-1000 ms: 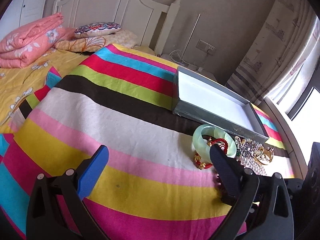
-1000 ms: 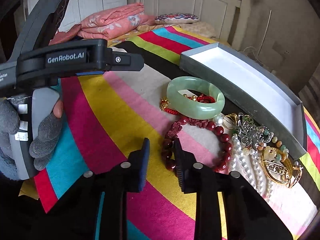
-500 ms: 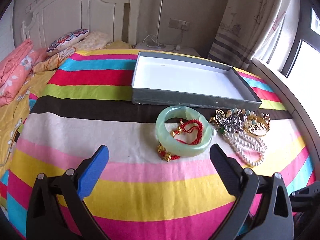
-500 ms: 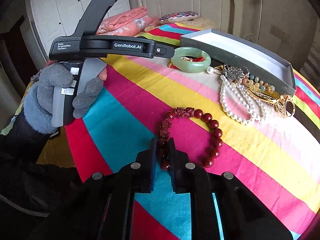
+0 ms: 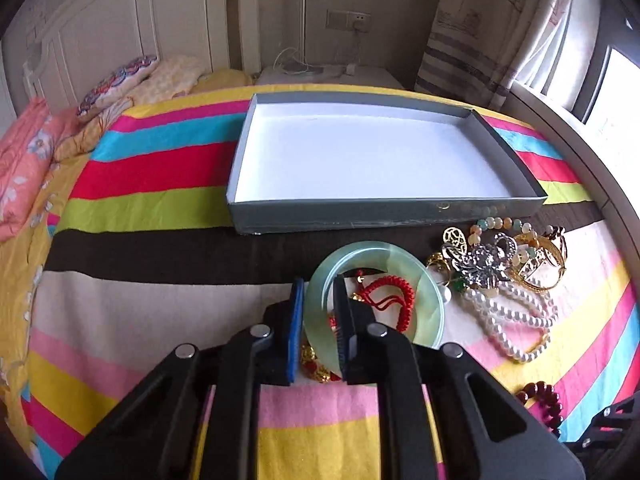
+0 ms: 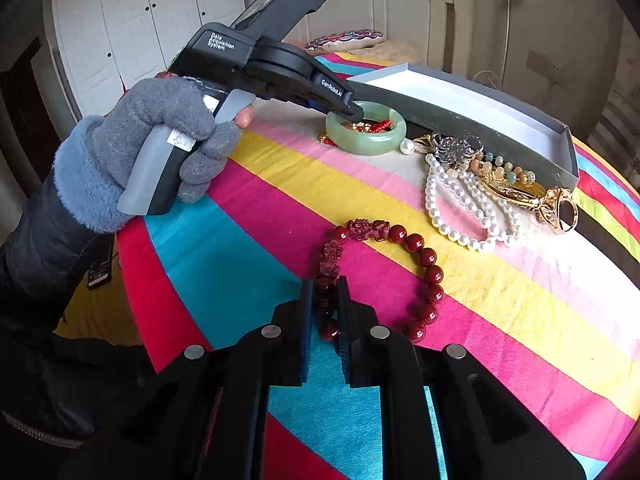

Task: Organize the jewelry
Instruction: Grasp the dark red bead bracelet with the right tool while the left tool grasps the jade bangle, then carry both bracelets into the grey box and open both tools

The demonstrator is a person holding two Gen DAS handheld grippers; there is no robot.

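A pale green jade bangle [image 5: 372, 300] lies on the striped bedspread [image 5: 160, 312] just in front of a shallow grey box [image 5: 384, 212] with a white, bare floor, and your left claw [image 5: 318, 312] has just been closing on it: one finger sits outside the ring, the other inside, with the near wall of the bangle clamped between the pads. A red cord bracelet with gold beads [image 5: 386, 292] rests inside and under the bangle. Just to its right, against the box's front wall, a heap of jewelry crowds together: a silver flower brooch [image 5: 486, 266], a pearl strand [image 5: 516, 316], a string of pastel beads [image 5: 500, 224] and gold pieces [image 5: 548, 264]. Nearer you on the bedspread, well apart from that heap, a dark red bead bracelet [image 6: 400, 264] with carved charms lies in a loop, and your right claw [image 6: 325, 312] is clenched on its near edge, beads pinched between the narrow-set pads. From the right wrist view, your left hand [image 6: 160, 136], in a grey fingerless glove, grips the left tool's handle, its tip at the bangle. Pillows [image 5: 120, 84] and a folded pink quilt [image 5: 20, 164] lie toward the white headboard [image 5: 120, 28].
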